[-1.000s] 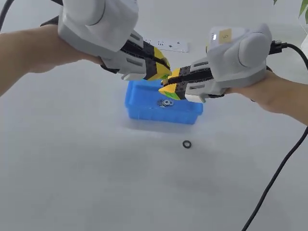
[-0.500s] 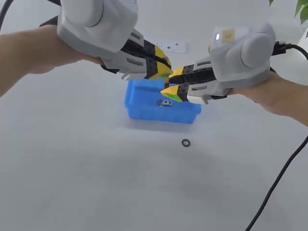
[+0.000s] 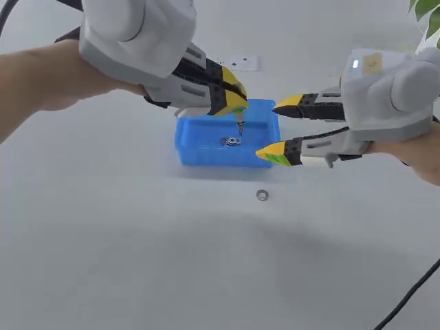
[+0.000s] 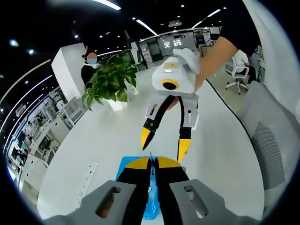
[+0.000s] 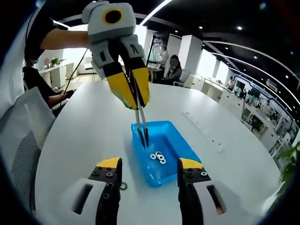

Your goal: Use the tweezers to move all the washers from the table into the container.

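Note:
My left gripper is shut on thin metal tweezers, whose tips point down into the blue container. Several washers lie on the container floor. One dark washer rests on the white table in front of the container. My right gripper stands open at the container's right end, holding nothing. In the right gripper view the left gripper holds the tweezers over the container, with the washers inside and the loose washer beside my left jaw.
A white power strip lies on the table behind the container. A potted plant stands at the table's far side. A black cable trails from the right gripper. Office chairs and people are in the background.
My right gripper, earlier shut close against the left gripper's jaw tips, has opened and drawn back to the right. The left gripper keeps the tweezers over the container.

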`<state>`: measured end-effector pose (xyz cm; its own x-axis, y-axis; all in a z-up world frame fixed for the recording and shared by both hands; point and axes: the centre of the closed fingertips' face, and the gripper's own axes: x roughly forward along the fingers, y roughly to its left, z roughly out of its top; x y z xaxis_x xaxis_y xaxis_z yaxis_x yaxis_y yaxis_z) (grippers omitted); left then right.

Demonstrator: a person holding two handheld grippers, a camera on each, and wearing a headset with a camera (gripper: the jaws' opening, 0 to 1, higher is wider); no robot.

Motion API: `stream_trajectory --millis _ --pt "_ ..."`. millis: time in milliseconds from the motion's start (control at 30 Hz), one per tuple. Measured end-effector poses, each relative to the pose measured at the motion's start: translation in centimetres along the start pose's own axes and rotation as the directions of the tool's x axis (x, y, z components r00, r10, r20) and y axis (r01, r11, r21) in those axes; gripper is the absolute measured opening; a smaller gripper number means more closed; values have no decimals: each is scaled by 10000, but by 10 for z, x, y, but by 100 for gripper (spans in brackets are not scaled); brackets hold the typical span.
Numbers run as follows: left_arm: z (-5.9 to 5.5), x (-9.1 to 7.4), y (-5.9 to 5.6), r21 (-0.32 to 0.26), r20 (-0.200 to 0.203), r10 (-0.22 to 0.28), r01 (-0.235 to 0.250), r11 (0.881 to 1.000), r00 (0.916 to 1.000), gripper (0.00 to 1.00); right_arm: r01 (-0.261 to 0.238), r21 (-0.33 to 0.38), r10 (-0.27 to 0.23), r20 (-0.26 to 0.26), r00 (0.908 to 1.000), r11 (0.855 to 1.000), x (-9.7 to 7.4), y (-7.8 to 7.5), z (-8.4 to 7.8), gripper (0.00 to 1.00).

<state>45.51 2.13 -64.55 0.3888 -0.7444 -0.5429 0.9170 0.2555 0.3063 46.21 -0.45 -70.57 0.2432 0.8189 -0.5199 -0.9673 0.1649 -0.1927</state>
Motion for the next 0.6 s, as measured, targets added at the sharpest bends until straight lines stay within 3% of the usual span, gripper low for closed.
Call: stream_trajectory --millis 267,433,600 --pt "3 15 -22 -151 -140 -507 505 9986 9986 7 624 1054 -665 356 9972 9925 -38 18 -23 53" --pt "2 28 -37 -346 -183 -763 756 9965 9969 7 744 1720 -795 230 9966 9823 -48 35 -43 62" --pt "2 40 -50 -391 -291 -1025 1013 9941 9943 7 637 2290 -744 381 9965 9713 -50 50 -51 68"
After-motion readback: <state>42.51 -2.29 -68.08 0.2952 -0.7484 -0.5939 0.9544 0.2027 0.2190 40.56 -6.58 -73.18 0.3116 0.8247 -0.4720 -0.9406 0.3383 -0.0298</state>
